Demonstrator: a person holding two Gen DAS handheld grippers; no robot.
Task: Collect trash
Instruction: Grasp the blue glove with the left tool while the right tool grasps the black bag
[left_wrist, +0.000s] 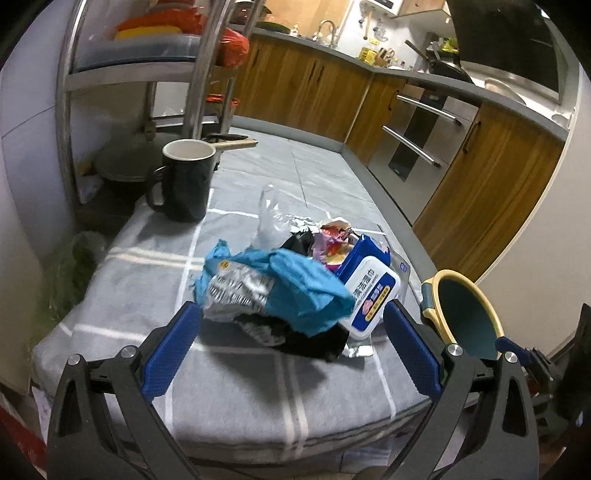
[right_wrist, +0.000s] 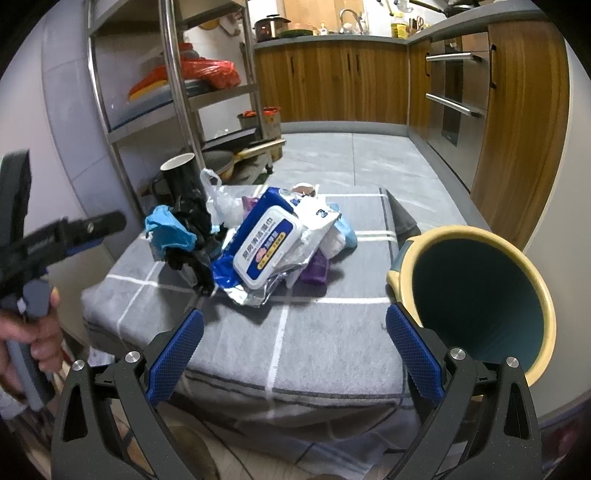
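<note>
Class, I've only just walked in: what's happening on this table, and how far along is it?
A person holds a two-finger gripper in each hand over a pile of trash on a grey checked cloth. The left gripper is open right at a blue crumpled wrapper; the right gripper is open and holds nothing. A wet-wipes pack lies in the pile. A yellow-rimmed bin waits at the table's right edge, and a black mug stands behind. Nothing is gripped yet.

— Where's the open room?
— The near strip of grey checked cloth (right_wrist: 295, 354) lies bare before the trash pile (right_wrist: 258, 247).
— Obstacles?
— Black mug (left_wrist: 186, 181) stands behind-left, the bin (right_wrist: 476, 299) (mouth tilted) crowds the right edge.
</note>
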